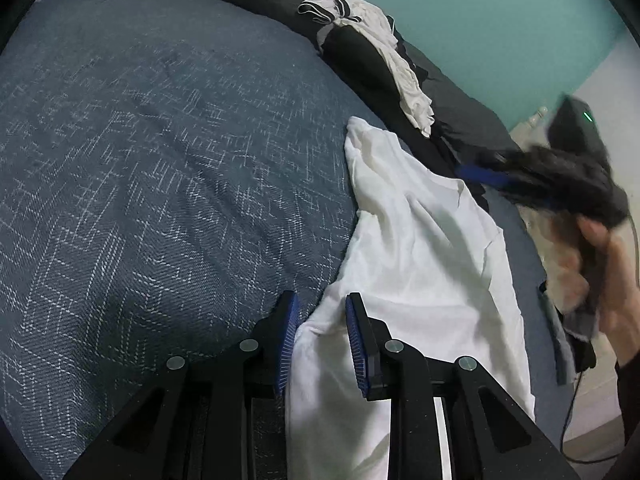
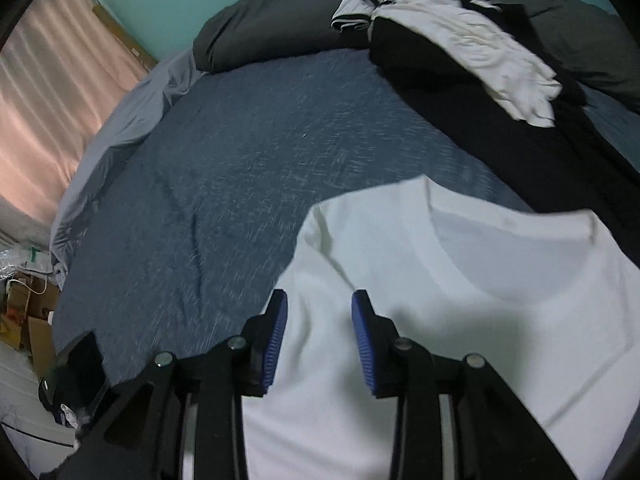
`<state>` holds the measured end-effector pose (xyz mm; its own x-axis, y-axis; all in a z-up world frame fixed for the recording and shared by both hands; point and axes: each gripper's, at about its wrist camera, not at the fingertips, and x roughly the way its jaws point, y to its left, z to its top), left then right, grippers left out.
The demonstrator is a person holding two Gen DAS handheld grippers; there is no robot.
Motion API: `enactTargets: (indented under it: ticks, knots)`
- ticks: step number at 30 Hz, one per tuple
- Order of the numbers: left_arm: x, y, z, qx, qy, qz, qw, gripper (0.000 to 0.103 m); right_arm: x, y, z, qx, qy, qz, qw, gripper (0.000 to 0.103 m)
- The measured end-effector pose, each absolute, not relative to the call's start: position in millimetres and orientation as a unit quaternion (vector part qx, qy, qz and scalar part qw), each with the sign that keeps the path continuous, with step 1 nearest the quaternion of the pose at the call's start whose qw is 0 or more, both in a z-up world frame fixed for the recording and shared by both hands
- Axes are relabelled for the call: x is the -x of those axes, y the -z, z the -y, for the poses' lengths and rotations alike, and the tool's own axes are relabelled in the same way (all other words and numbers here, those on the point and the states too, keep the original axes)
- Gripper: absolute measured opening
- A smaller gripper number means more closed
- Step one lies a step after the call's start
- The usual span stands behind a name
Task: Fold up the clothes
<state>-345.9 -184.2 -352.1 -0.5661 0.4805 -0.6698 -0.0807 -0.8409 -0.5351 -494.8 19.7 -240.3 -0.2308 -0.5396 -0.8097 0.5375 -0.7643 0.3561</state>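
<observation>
Left tongs [image 1: 322,322] stand parted, blue pads apart, with a white T-shirt [image 1: 420,240] lying beneath and between the pads; nothing is pinched. Right tongs [image 2: 319,320] likewise stand parted over the same white T-shirt [image 2: 460,300], pads on either side of the cloth near its shoulder, not closed on it.

T-shirt lies on the bed [image 1: 160,160], on a blue flecked bedspread [image 2: 240,168]. Collar [image 2: 508,240] faces the head of the bed in the right wrist view. In the left wrist view the shirt looks rumpled, with one end bunched up toward the head of the bed.

Beyond the T-shirt, toward the head of the bed: a pile of clothes [image 2: 460,48], dark pieces underneath and a white garment with black trim [image 1: 360,20] draped on top. Pile is close to the T-shirt; contact cannot be judged. Dark grey pillows [image 2: 280,36] lie behind the pile, against a teal wall [image 1: 500,20].

From the left wrist view, the right tongs [image 1: 480,172] appear blurred beside the T-shirt, held by a bare hand [image 1: 612,280]; a cable hangs below it.

A pink curtain [image 2: 44,100] hangs on the far side of the bed from the T-shirt, with cardboard boxes [image 2: 28,312] on the floor below it.
</observation>
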Motion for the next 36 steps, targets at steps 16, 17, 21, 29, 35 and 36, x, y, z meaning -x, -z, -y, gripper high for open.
enactTargets:
  ticks: [16, 17, 21, 29, 35, 36]
  knots:
    - [345.8, 355.6, 177.2, 0.431, -0.859, 0.215, 0.173, 0.006, 542.3, 276.4, 48.2, -0.532, 0.773, -0.062, 0.341, 0.006]
    - [345.5, 355.6, 177.6, 0.43, -0.859, 0.216, 0.173, 0.006, 544.7, 272.9, 49.1, -0.525, 0.775, -0.059, 0.345, 0.004]
    - [344.7, 356.4, 178.8, 0.426, -0.861, 0.219, 0.171, 0.006, 555.6, 263.9, 52.7, -0.512, 0.782, -0.058, 0.351, 0.004]
    - [343.3, 358.1, 188.4, 0.423, -0.857, 0.243, 0.168, 0.005, 567.2, 284.1, 68.2, -0.525, 0.778, -0.054, 0.342, 0.004]
    - [342.9, 360.0, 190.3, 0.425, -0.856, 0.243, 0.168, 0.005, 574.9, 294.5, 70.3, -0.539, 0.773, -0.02, 0.335, 0.007]
    - [343.1, 360.1, 190.4, 0.425, -0.855, 0.244, 0.168, 0.005, 575.3, 292.3, 69.3, -0.533, 0.776, -0.014, 0.336, 0.008]
